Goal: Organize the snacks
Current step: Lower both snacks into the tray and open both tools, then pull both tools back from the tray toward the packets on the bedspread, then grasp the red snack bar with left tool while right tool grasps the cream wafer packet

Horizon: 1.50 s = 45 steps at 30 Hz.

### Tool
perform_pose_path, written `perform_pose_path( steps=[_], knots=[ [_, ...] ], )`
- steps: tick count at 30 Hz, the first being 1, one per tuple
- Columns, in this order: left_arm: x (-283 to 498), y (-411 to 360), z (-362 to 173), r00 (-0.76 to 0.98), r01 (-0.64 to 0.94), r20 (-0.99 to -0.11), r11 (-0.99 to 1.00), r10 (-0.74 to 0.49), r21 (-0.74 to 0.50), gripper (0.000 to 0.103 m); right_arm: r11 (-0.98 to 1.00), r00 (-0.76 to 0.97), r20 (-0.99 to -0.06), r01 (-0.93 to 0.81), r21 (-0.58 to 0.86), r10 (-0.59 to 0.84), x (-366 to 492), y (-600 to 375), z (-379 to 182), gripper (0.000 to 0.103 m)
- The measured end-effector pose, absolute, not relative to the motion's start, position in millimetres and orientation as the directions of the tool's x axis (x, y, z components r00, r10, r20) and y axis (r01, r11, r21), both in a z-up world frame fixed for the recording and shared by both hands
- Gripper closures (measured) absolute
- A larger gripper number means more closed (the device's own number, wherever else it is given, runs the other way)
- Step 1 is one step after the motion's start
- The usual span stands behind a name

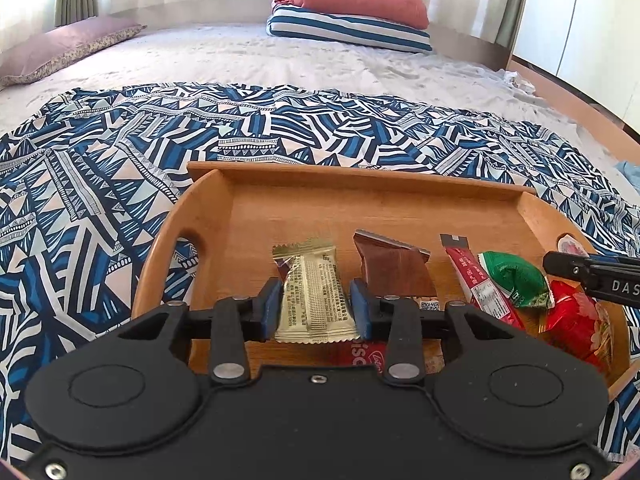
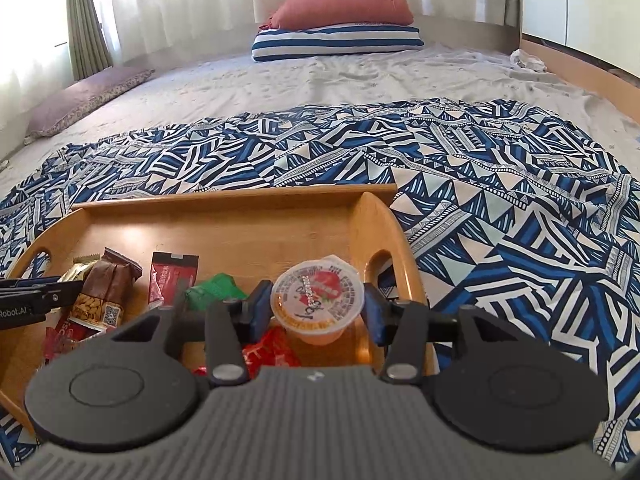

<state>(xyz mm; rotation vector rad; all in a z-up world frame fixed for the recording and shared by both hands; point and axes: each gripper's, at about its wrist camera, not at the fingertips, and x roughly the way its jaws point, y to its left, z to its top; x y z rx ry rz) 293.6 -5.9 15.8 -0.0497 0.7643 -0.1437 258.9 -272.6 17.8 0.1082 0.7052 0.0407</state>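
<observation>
A wooden tray (image 1: 360, 178) lies on the patterned cloth and holds several snacks. My left gripper (image 1: 316, 306) is shut on a gold packet (image 1: 314, 284), which stands upright between the blue pads over the tray's left part. Beside it lie a brown packet (image 1: 394, 272), a red stick (image 1: 476, 280), a green packet (image 1: 516, 276) and a red packet (image 1: 576, 320). My right gripper (image 2: 316, 308) is open by the tray's (image 2: 232, 200) right handle. A strawberry jelly cup (image 2: 318, 296) sits between its pads, which stand just off the cup's rim.
A blue-and-white patterned cloth (image 2: 500, 208) covers the near part of the bed. Farther back are a grey sheet (image 1: 240, 56), a mauve pillow (image 1: 60, 48) at left and a striped pillow (image 1: 352, 32) with a pink one on top. A wooden bed edge (image 2: 580, 76) runs along the right.
</observation>
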Motion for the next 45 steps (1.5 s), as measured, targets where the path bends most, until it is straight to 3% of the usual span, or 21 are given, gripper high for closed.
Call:
perform_pose_path(
  steps=[9,14,32,45],
  knots=[
    [277.3,-0.6,26.6,0.729,0.109,-0.670,0.990,-0.144,-0.094,0.031,0.990,0.791,-0.603,-0.021,0.138,0.101,244.4,-276.4,32.7,0.028],
    [256.9,0.8,39.0,0.749,0.133,-0.648,0.989,-0.140,-0.059,0.021,0.991,0.803,-0.583,-0.058,0.123,0.119,226.8,-269.8,42.1,0.022],
    [158.5,11.1,46.0,0.755,0.134,-0.638,0.988,-0.153,-0.078,0.016,0.960,0.821,-0.530,-0.277,-0.043,0.213,116.5,-206.3,46.1,0.016],
    [99.2,10.7,25.9,0.740,0.122,-0.657,0.990,-0.142,-0.077,0.014,0.965,0.808,-0.547,-0.263,-0.003,0.218,68.3,-203.5,23.7,0.015]
  ],
)
